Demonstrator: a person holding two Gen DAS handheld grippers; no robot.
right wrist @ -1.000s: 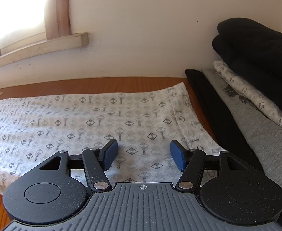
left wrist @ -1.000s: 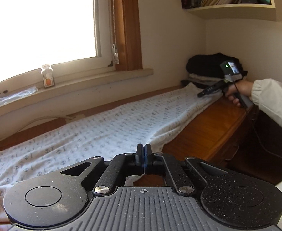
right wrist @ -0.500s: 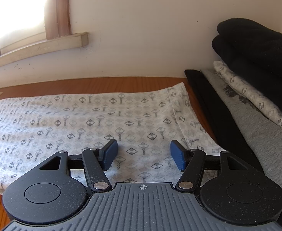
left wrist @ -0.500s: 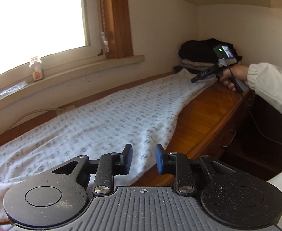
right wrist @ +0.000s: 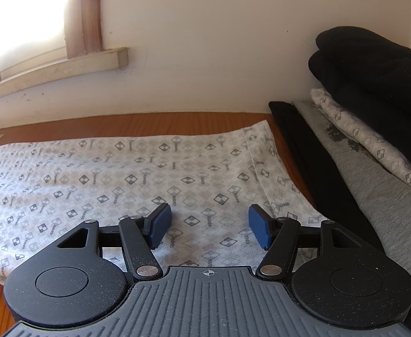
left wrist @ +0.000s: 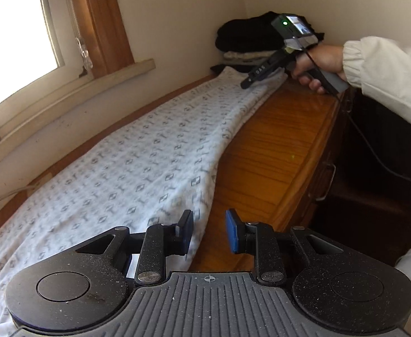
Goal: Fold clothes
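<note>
Left gripper with jaws apart and empty, above the near edge of the patterned garment; right gripper also wide apart, empty, over the garment's far end. Garment spread flat along the back of the wooden desk. Folded clothes pile in the desk's far corner, just beside that end.

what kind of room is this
Probably a bedroom: a wooden dresser under a window sill, with a patterned garment spread on it beside a stack of folded clothes.
</note>
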